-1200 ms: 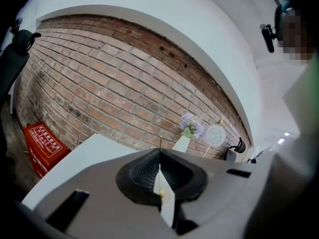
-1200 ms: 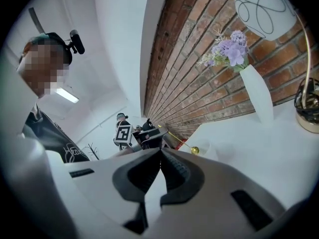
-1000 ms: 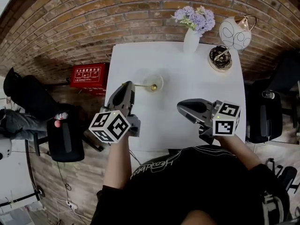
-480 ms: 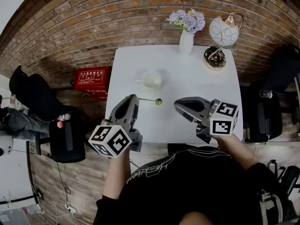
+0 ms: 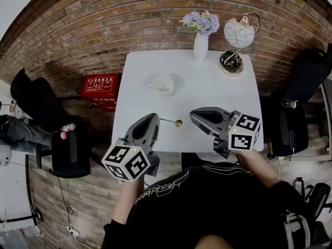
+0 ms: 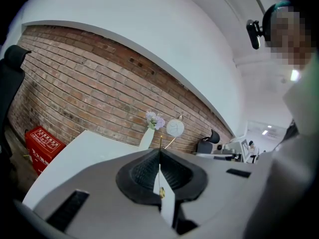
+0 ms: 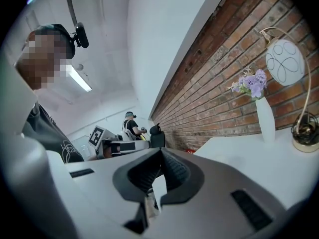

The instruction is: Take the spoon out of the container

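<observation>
A white table by a brick wall, with the spoon held out of the cup.

The brick wall stands behind the white table. A red box on the floor has white writing too small to read. The left gripper is pinched tight on the gold spoon by its handle, near the table's front edge, well apart from the cup. The right gripper is closed with nothing in it.

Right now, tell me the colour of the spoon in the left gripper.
Gold. The spoon shows best in the head view.
</observation>
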Demonstrator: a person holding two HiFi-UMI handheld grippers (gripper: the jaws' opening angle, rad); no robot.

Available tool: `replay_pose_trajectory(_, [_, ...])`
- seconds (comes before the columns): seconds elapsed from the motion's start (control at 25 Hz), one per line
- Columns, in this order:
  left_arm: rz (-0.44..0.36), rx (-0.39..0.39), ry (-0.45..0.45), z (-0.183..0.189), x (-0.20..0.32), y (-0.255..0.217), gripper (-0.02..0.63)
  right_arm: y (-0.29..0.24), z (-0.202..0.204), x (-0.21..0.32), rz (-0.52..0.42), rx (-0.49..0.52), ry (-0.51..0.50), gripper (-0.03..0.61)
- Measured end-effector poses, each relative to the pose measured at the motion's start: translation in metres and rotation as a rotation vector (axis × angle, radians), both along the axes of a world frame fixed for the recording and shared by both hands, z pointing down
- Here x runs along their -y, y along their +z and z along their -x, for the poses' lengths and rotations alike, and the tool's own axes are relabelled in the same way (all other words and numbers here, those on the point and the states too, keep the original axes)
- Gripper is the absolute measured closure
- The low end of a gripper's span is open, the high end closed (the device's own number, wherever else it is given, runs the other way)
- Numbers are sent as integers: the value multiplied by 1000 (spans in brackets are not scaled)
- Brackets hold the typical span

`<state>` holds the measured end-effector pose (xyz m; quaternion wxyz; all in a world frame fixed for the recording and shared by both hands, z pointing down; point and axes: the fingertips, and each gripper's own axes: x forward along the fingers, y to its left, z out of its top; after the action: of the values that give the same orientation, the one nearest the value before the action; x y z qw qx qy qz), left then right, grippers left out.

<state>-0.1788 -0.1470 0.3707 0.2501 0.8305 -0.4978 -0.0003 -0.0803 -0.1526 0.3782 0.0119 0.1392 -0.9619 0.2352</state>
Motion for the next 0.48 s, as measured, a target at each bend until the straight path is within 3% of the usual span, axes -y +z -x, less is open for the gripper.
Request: replay_pose_trajectory(0.48, [13,-1,42,-12,-28,0,606,-2,0,-21,-14,19,5,582])
